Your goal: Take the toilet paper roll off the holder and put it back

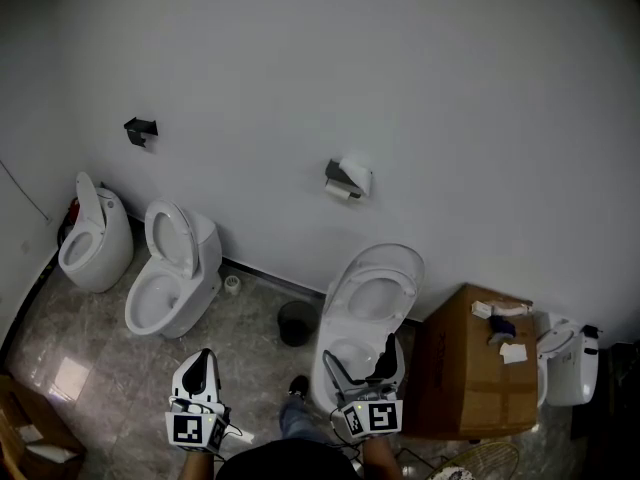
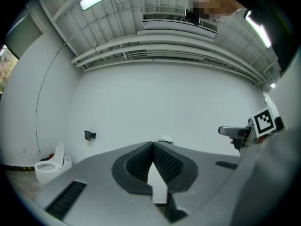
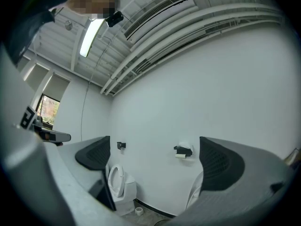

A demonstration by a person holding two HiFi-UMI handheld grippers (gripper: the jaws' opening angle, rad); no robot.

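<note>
A white toilet paper roll (image 1: 355, 175) sits on a dark holder (image 1: 340, 179) fixed to the white wall; in the right gripper view the roll (image 3: 184, 149) shows small between the jaws, far off. My left gripper (image 1: 203, 361) is low at the front, its jaws closed together with nothing in them (image 2: 153, 147). My right gripper (image 1: 358, 360) is held beside it over a toilet, jaws wide apart and empty (image 3: 155, 154). Both are well short of the wall.
Three toilets stand along the wall: one (image 1: 95, 233) at far left, one (image 1: 170, 268) beside it, one (image 1: 365, 313) below the roll. A second empty black holder (image 1: 140, 129) is on the wall at left. A black bin (image 1: 297, 323), a cardboard box (image 1: 475, 363), a spare roll (image 1: 232, 284).
</note>
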